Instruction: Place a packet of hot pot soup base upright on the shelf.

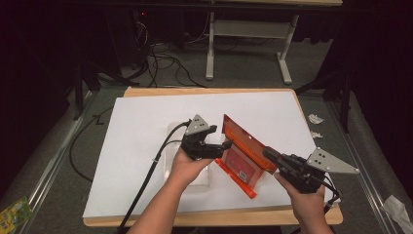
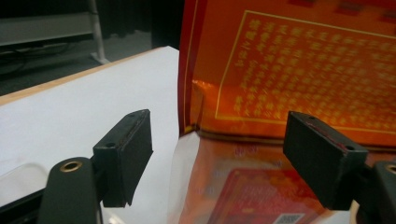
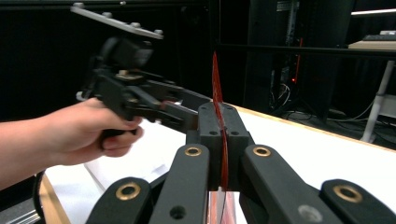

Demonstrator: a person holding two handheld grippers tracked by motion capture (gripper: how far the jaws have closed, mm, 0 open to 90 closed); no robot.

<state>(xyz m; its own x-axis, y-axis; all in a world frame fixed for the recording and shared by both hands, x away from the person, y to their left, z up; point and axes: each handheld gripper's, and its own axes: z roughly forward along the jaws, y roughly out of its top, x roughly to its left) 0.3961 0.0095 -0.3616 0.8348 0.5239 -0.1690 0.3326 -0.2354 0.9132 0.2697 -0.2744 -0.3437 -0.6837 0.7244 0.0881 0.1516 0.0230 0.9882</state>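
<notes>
Orange bag (image 1: 246, 153) is the landmark: flat orange-red packet with a clear lower part, gold printed text and a pink label, held up on edge over the white sheet (image 1: 146, 122), tilted, top edge toward the far side of the table (image 1: 204, 91), bottom corner near the table's near edge. Largest first: wooden table, covered almost fully by the white sheet; bag sits right of the sheet's centre. A clear plastic tray (image 1: 168, 151) lies flat on the sheet just left of the bag, partly under the left hand.

Right gripper (image 1: 272, 157): at the bag's right edge, jaws closed flat on the thin bag edge, pads pressing both faces; the right gripper view shows the bag edge-on, clamped between the pads (image 3: 219, 140). Right hand (image 1: 304, 195) comes in from the near edge, forearm angled up-left, gripper pointing left toward the bag, grey plate on top.

Left gripper (image 1: 225, 145): just left of the bag, jaws spread wide, nothing pressed between them. Left gripper view: the two black pads (image 2: 128, 149) stand apart with the bag's printed face (image 2: 299, 84) in front of them, not touching. Left hand (image 1: 187, 163) wraps the handle, wrist bent, forearm coming diagonally from the near edge, gripper pointing right at the bag's left face.
</notes>
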